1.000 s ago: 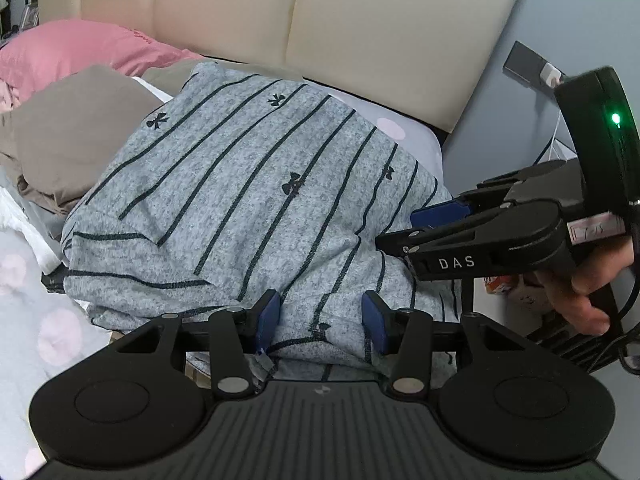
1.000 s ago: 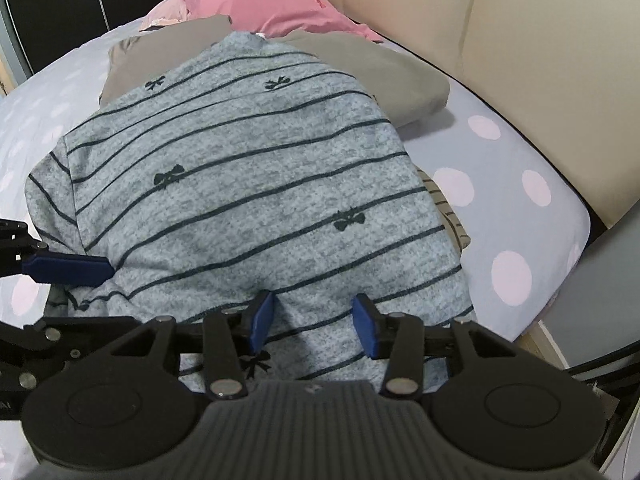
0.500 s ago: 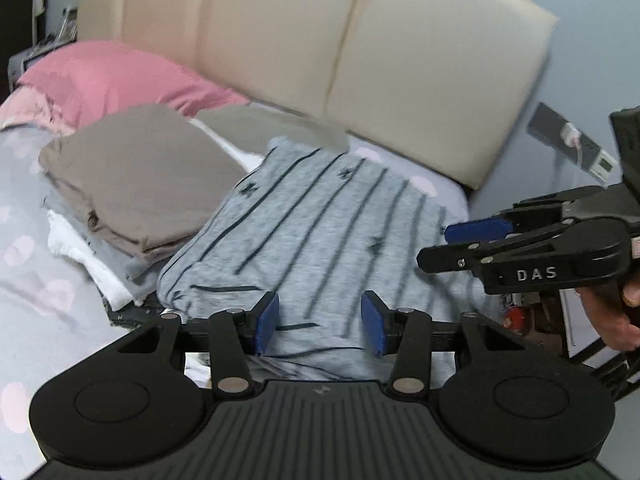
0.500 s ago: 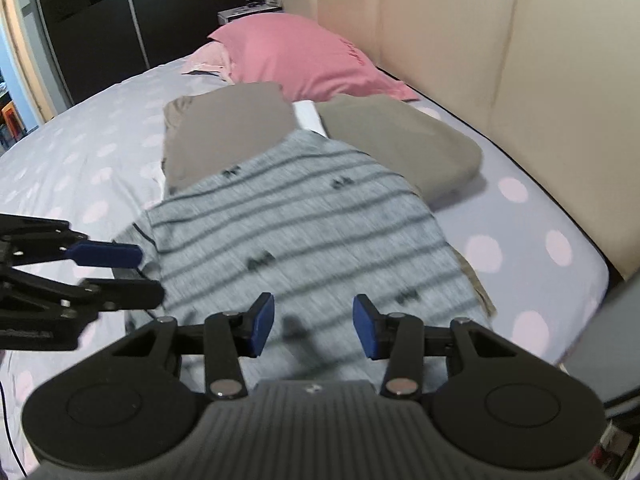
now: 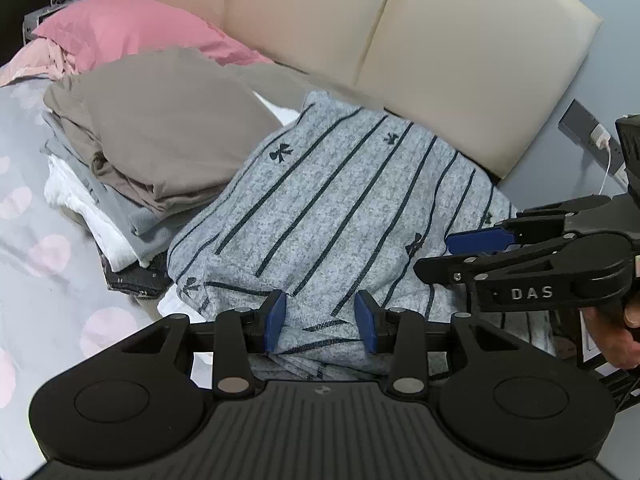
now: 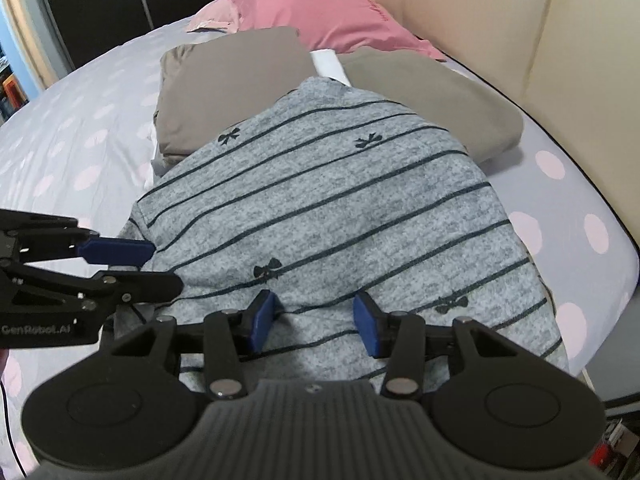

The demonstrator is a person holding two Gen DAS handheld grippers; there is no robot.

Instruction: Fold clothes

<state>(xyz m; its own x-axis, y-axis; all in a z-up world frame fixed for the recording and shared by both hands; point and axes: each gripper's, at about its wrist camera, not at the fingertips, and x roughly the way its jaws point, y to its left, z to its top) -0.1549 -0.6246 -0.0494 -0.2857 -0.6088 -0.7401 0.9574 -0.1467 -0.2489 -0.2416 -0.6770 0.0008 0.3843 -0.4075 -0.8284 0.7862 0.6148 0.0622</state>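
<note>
Left wrist view looks over the left gripper (image 5: 321,322), whose blue-padded jaws stand apart with nothing between them, just above the near edge of a folded grey striped top (image 5: 340,216). That top, grey knit with dark lines and small bow prints, lies on the bed (image 5: 48,248) close to the cream padded headboard (image 5: 440,52). To its left sits a stack of folded clothes (image 5: 152,132): a taupe piece on top, grey and white layers under it, and something dark at the bottom. A pink pillow (image 5: 132,32) lies behind the stack. The right gripper (image 5: 452,254) reaches in from the right side, marked "DAS", its jaws apart and poised over the right edge of the top; whether the tips touch the cloth I cannot tell. The person's hand (image 5: 612,332) holds its handle at the frame edge.

From the right wrist, the right gripper (image 6: 316,320) is open over the near hem of the grey striped top (image 6: 320,208), and the left gripper (image 6: 164,266) comes in from the left, jaws apart beside the top's left edge. The bed (image 6: 72,152) shows a pale sheet with pink dots. Two taupe folded piles (image 6: 232,84) lie beyond the top, the pink pillow (image 6: 320,12) farther back. No containers are in view.
</note>
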